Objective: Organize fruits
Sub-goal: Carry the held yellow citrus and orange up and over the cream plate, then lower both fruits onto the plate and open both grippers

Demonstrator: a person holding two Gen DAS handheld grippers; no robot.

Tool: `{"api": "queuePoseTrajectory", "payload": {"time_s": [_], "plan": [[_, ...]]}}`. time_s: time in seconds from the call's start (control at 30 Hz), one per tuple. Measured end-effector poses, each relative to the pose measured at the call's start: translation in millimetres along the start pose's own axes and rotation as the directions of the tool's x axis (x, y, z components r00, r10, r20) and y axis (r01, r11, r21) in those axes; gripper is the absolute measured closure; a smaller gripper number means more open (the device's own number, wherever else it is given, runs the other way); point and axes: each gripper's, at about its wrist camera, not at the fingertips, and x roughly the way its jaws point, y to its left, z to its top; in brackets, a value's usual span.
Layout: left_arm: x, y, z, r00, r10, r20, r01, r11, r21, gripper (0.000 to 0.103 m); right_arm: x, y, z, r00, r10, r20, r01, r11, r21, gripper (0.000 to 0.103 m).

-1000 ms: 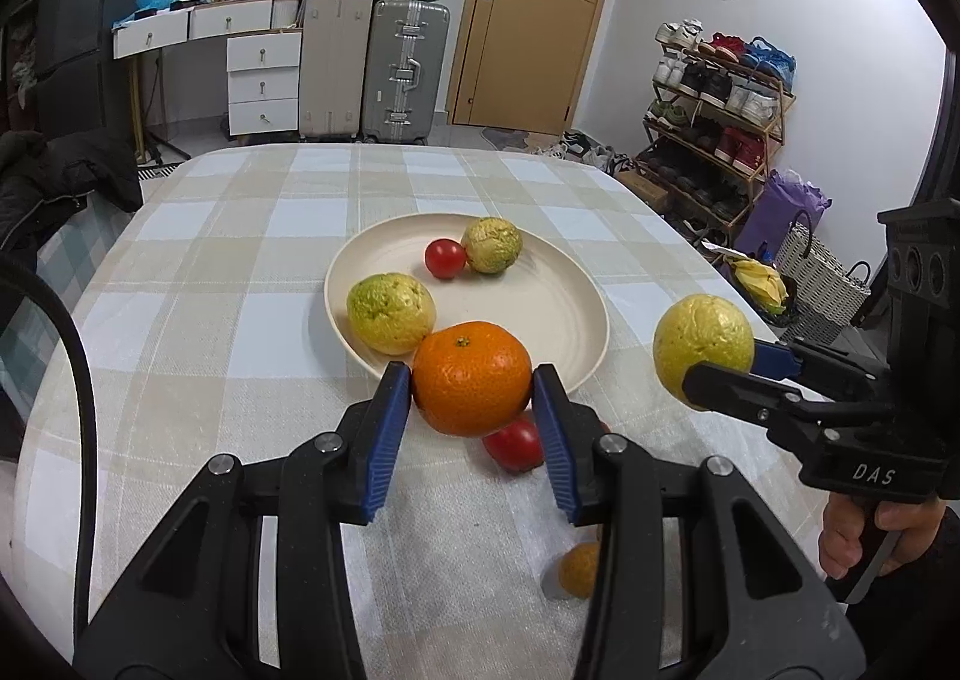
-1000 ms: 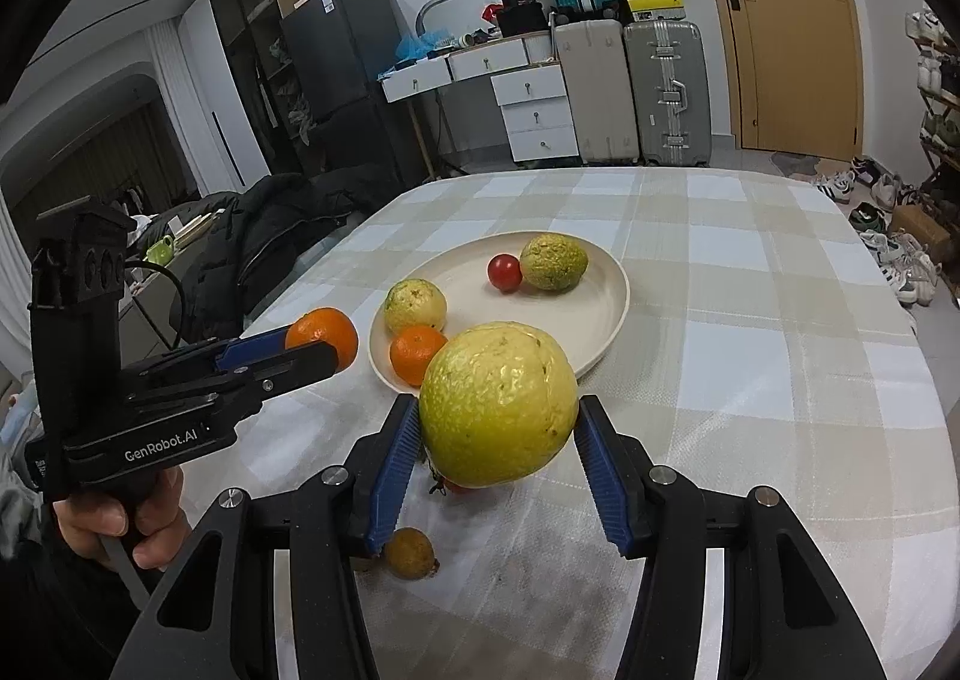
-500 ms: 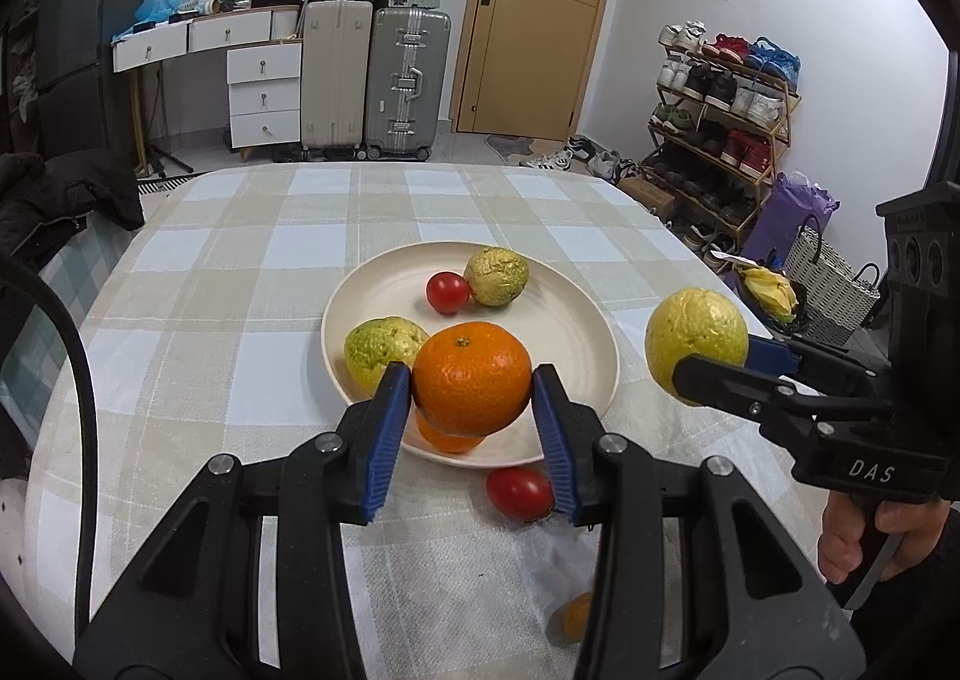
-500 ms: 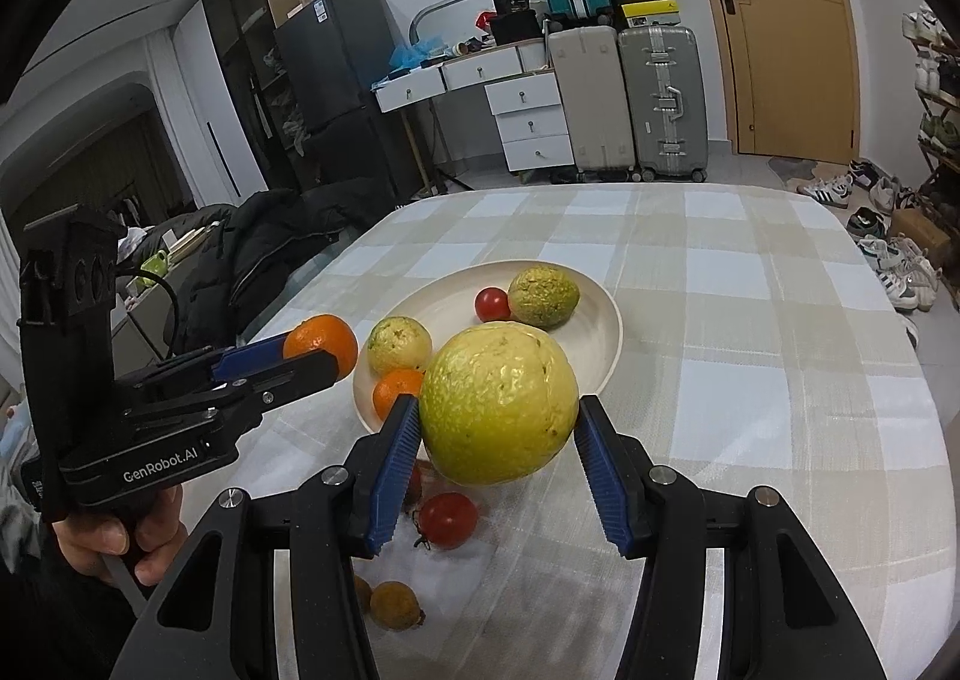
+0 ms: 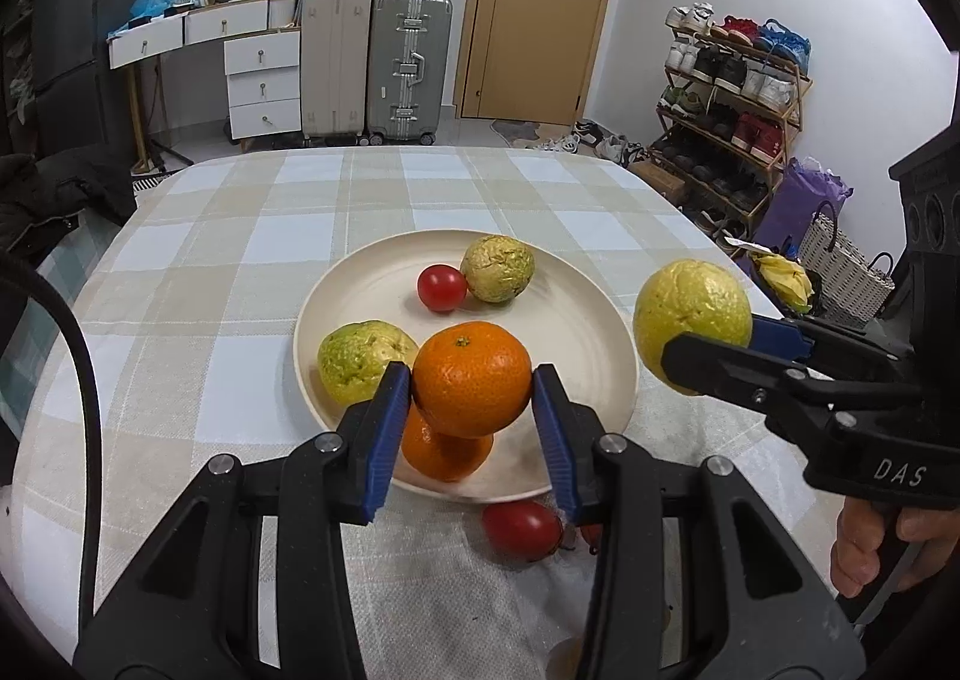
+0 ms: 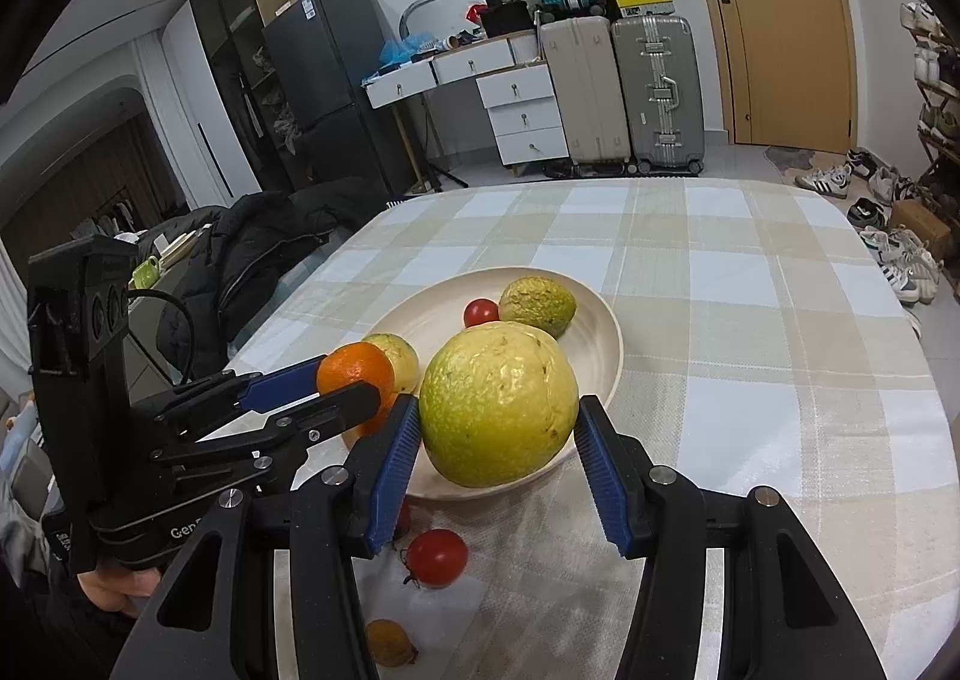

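My left gripper (image 5: 471, 380) is shut on an orange (image 5: 472, 378) and holds it above the near rim of a cream plate (image 5: 576, 332). The plate holds two green-yellow guavas (image 5: 360, 359) (image 5: 498, 267), a cherry tomato (image 5: 441, 287) and a second orange (image 5: 444, 449) under the held one. My right gripper (image 6: 495, 410) is shut on a large yellow-green guava (image 6: 498, 403), held above the plate's (image 6: 591, 344) near right edge; it also shows in the left wrist view (image 5: 693, 314).
On the checked tablecloth (image 6: 750, 320) in front of the plate lie a tomato (image 6: 437, 557) and a small brownish-yellow fruit (image 6: 390, 643). A dark jacket (image 6: 264, 236) lies past the table's left edge. Suitcases, drawers and a shoe rack (image 5: 732, 98) stand beyond.
Both grippers have moved forward toward the plate with their fruit. The held orange now hangs over the plate's near rim; the guava is closer to the plate's right edge.
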Motion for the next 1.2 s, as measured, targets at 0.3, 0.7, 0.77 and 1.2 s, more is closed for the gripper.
{"api": "queuePoseTrajectory", "payload": {"time_s": [0.3,0.7,0.77,1.2], "plan": [[21.2,-3.9,3.4,1.0,0.015,-0.022,-0.014,1.0,0.012,0.064,23.6,-9.6,4.5,0.999,-0.008,-0.034,0.009,0.999,0.032,0.049],[41.7,-10.3,6.6,0.999,0.026,-0.041,-0.025,0.999,0.023,0.064,49.9,-26.6,13.6,0.998,-0.008,-0.069,0.013,0.996,0.087,0.049],[44.1,-10.4,6.8,0.999,0.034,-0.043,-0.033,0.999,0.027,0.064,53.9,-28.5,14.5,0.997,-0.005,-0.073,0.012,0.996,0.094,0.049],[64.7,-15.0,5.7,0.996,0.06,-0.06,-0.057,0.998,0.04,0.064,66.0,-36.3,18.8,0.995,-0.031,-0.09,0.041,0.994,0.106,0.049]]}}
